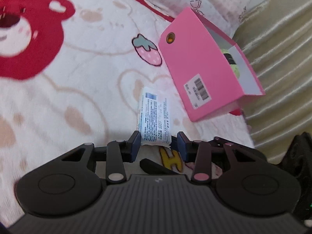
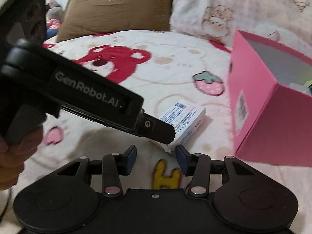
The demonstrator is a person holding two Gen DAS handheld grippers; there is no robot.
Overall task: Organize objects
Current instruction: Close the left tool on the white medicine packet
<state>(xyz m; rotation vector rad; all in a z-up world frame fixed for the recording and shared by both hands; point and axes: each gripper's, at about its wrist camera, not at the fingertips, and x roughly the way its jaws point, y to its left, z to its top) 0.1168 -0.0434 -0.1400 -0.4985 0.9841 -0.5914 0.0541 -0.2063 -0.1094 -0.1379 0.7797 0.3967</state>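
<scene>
The small white box (image 1: 156, 117), printed with blue and black text too fine to read, sits between the left gripper (image 1: 159, 143) fingers, whose narrow jaws close on its near end. From the right wrist view, that gripper's black body reads "GenRobot.AI". The right gripper (image 2: 156, 157) hangs just before the box's near corner, jaws partly apart and holding nothing. Right of both fingers stands an open pink box (image 1: 204, 66) bearing a barcode label (image 1: 198, 90), on a bear-print blanket (image 1: 78, 68).

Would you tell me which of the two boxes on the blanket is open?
The big pink box is open, its top uncovered and grey inside showing; the small white printed box at the left gripper is closed.
</scene>
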